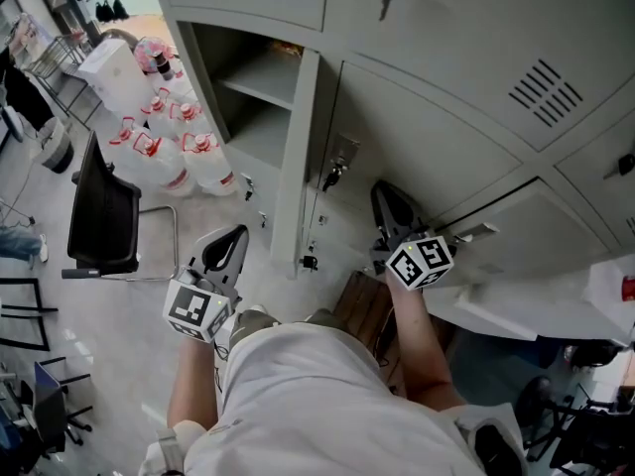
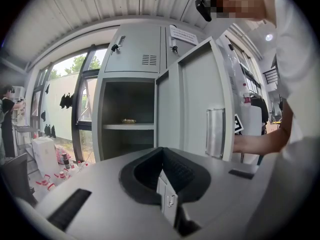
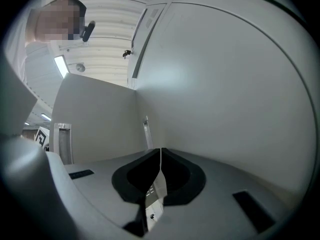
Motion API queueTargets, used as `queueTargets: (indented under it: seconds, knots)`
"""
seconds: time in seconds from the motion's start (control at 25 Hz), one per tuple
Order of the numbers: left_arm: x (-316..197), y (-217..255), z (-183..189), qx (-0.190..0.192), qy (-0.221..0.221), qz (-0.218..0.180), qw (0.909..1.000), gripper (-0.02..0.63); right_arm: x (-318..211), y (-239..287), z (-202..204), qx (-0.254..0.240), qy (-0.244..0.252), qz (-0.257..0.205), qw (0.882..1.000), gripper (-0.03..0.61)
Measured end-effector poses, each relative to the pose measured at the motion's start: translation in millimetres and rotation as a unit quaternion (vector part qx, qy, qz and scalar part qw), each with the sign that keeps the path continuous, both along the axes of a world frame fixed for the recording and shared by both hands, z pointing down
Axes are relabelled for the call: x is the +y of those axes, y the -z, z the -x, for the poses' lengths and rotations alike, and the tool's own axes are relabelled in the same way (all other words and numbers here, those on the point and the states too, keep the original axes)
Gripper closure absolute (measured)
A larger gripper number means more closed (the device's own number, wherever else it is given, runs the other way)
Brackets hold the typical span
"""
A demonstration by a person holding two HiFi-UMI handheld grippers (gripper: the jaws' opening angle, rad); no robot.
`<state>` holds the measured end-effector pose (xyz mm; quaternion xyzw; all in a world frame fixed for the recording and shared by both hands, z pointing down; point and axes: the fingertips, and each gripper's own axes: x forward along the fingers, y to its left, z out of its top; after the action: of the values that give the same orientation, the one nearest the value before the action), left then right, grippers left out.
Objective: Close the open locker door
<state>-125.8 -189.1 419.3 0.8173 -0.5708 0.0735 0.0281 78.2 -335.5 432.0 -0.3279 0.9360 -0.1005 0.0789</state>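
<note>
Looks like a locker corner of a workroom or lab hall, not a home. Judged from a bank of grey steel lockers (image 1: pixel 446 77) with vents and keys, a ribbed metal ceiling (image 2: pixel 125 4) with a strip light (image 3: pixel 61 65), tall windows (image 2: pixel 80 89) onto greenery, large water bottles (image 1: pixel 184 152) and a white box (image 1: pixel 114 72) on the bare floor (image 1: pixel 109 365), a black chair (image 1: pixel 102 216) and a wire rack (image 1: pixel 55 62) nearby.

Daylight enters from the windows (image 2: pixel 75 114) at left; a ceiling lamp (image 3: pixel 61 65) glares. Both gripper views bulge, with dark vignetted corners.

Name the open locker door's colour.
The door is light grey; left gripper view shows it best.
</note>
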Motion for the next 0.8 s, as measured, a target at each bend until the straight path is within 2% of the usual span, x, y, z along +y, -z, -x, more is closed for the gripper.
queueTargets:
  seconds: [0.44, 0.8]
  knots:
    - [2.5, -2.3, 6.7, 0.003, 0.008, 0.002, 1.0000, 0.611, -0.4, -1.7, 2.3, 0.003, -0.003, 0.004, 1.000, 0.569]
    - [-1.9, -1.9, 11.1, 0.008, -0.016, 0.001, 0.9998, 0.611, 18.8, 7.3, 9.2, 0.017, -0.008, -0.008, 1.000, 0.569]
